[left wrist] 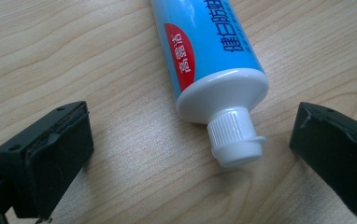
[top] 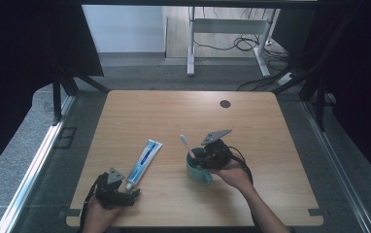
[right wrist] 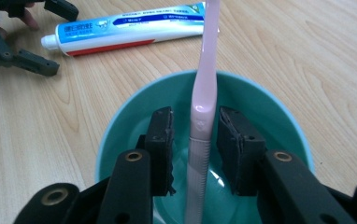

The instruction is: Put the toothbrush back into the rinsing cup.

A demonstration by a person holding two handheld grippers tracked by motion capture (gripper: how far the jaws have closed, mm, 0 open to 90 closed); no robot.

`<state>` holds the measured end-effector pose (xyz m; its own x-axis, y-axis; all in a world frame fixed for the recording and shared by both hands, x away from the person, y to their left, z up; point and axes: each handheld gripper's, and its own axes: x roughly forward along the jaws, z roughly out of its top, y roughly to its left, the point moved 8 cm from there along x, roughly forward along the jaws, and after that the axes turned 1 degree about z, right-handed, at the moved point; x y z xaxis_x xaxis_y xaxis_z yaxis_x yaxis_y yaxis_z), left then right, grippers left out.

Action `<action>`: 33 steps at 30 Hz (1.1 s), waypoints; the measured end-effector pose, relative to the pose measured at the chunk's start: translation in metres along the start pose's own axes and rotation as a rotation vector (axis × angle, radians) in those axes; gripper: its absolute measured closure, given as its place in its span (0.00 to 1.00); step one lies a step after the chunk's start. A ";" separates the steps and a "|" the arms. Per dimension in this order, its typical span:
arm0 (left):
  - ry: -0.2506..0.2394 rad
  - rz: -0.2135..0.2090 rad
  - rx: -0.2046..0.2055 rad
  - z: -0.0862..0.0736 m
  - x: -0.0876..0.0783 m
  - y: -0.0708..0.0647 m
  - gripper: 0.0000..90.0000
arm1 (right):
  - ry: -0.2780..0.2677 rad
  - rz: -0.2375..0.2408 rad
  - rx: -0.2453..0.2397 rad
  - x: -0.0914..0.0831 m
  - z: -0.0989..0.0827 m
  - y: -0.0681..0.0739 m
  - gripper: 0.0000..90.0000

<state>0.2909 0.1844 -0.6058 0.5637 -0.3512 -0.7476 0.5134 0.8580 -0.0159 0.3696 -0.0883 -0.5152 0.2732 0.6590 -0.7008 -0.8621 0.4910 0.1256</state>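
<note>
A blue and white toothpaste tube (top: 143, 161) lies on the wooden table (top: 251, 121), its white cap (left wrist: 235, 137) pointing at the near edge. My left gripper (left wrist: 195, 133) is open wide, one jaw on each side of the cap, touching neither side. A teal cup (top: 199, 173) stands right of the tube with a pink toothbrush (right wrist: 201, 107) upright in it, white head (top: 184, 139) up. My right gripper (right wrist: 195, 135) reaches into the cup from above. Its pads (right wrist: 163, 135) flank the handle with small gaps, so it is open.
A dark round grommet (top: 225, 104) sits near the table's far edge. Beyond the table stand a white desk frame (top: 227, 29) and floor cables (top: 251, 46). Black curtains hang on both sides. The left gripper (right wrist: 13, 42) also appears far off in the right gripper view.
</note>
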 end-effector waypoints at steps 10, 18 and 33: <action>0.000 0.000 0.002 0.000 0.000 0.000 0.00 | -0.010 -0.008 -0.018 -0.013 0.008 0.004 0.67; 0.000 0.000 0.002 0.000 0.000 0.000 0.00 | -0.020 -0.013 -0.028 -0.023 0.015 0.005 0.55; -0.001 0.000 0.001 0.000 0.000 0.000 0.00 | -0.021 -0.079 -0.019 -0.040 0.010 -0.008 0.22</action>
<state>0.2911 0.1844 -0.6058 0.5643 -0.3516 -0.7469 0.5139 0.8577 -0.0156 0.3696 -0.1131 -0.4810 0.3494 0.6307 -0.6929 -0.8455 0.5309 0.0569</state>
